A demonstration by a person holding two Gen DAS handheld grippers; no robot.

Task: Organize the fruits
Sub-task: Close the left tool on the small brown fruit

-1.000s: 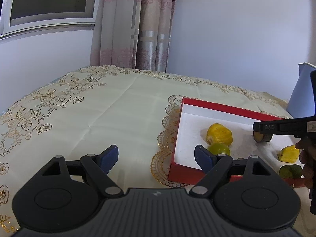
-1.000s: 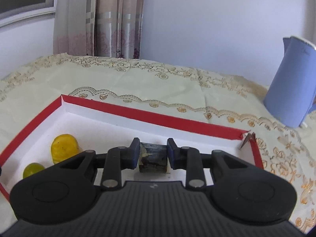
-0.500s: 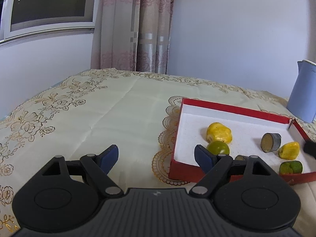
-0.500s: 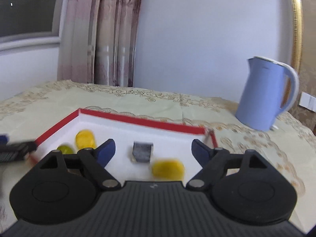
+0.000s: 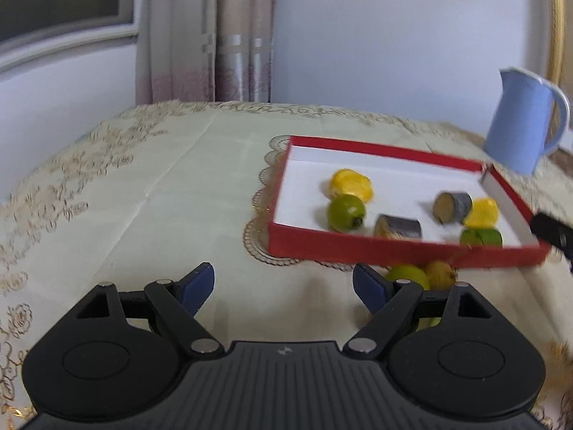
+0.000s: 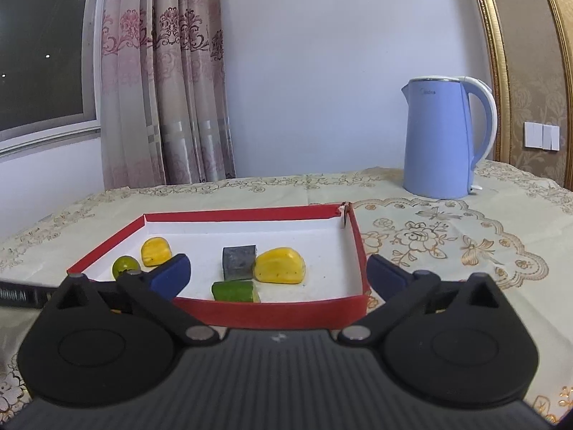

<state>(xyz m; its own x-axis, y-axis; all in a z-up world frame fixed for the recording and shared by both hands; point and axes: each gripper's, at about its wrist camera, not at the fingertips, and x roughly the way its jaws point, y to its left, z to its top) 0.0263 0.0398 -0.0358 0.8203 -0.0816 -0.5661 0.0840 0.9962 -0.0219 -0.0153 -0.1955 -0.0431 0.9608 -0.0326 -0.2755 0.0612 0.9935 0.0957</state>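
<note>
Tray (image 6: 272,313): red outside and along the rim, white inside.
Fruits in it: two yellow (image 6: 280,266), a round green one (image 6: 123,266), a green cut piece (image 6: 234,291).
Cylinder pieces (image 5: 398,225): dark grey skin, tan ends.
Cloth (image 5: 161,197): pale cream, gold floral embroidery.
Kettle (image 6: 438,136): light blue, white handle.
Curtain (image 6: 161,89): beige-pink, maroon damask print.
My fingertips (image 5: 197,285): blue pads on black.
</note>
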